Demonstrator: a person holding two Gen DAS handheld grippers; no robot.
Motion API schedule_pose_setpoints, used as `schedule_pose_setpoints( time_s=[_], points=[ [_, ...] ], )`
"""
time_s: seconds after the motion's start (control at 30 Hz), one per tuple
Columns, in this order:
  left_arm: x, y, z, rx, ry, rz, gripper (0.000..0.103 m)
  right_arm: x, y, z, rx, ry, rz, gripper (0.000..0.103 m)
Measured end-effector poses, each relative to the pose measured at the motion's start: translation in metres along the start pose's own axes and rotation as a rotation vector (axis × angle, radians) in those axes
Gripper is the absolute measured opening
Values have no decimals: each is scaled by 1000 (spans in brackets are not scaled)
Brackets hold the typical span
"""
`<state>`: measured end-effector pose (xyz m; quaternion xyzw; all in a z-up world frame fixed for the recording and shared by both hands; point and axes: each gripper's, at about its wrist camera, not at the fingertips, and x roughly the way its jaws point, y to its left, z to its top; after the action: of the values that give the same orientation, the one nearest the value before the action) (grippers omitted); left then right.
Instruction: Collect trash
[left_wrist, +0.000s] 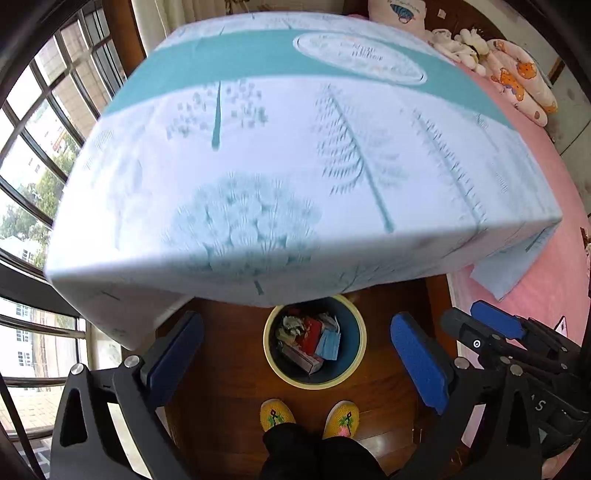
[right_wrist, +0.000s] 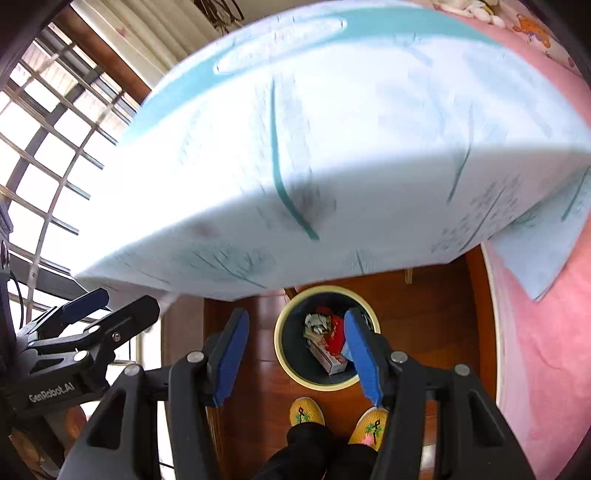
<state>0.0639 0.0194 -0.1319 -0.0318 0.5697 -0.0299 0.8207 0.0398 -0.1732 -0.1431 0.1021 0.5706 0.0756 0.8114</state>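
A round blue bin with a cream rim (left_wrist: 267, 343) (right_wrist: 279, 345) stands on the wooden floor just under the table's edge. Inside lie a red wrapper (left_wrist: 311, 334) (right_wrist: 333, 336), a blue face mask (left_wrist: 330, 345), crumpled paper (left_wrist: 291, 325) and a small box (right_wrist: 329, 361). My left gripper (left_wrist: 299, 360) hangs high above the bin, open, with nothing between its blue pads (left_wrist: 421, 363). Beside it my right gripper (right_wrist: 295, 360) is also open and empty, and it shows at the right edge of the left wrist view (left_wrist: 461, 312). The left gripper (right_wrist: 129, 299) appears at the left of the right wrist view.
A table under a white and teal tablecloth (left_wrist: 277, 166) (right_wrist: 332, 147) fills the upper view and overhangs the bin. A person's feet in yellow slippers (left_wrist: 277, 413) (right_wrist: 306, 411) stand by the bin. A pink bed (left_wrist: 546, 277) lies right, with plush toys (left_wrist: 461, 46); windows (left_wrist: 33, 147) left.
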Motion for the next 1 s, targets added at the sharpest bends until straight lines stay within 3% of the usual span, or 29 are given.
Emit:
schedule_pose_setpoints(
  time_s=[0.43,0.57,1.0],
  points=[
    [-114,-20,51,22,-119,-40,101,-120,31,51,-29,-128,-28,54],
    [-144,-25,59,17,-160,1,101,-152,38,63,-28,-174,-36,54],
    [-191,-27,59,-30,-262,42,101,-197,63,66,-102,-288,-57,54]
  ],
)
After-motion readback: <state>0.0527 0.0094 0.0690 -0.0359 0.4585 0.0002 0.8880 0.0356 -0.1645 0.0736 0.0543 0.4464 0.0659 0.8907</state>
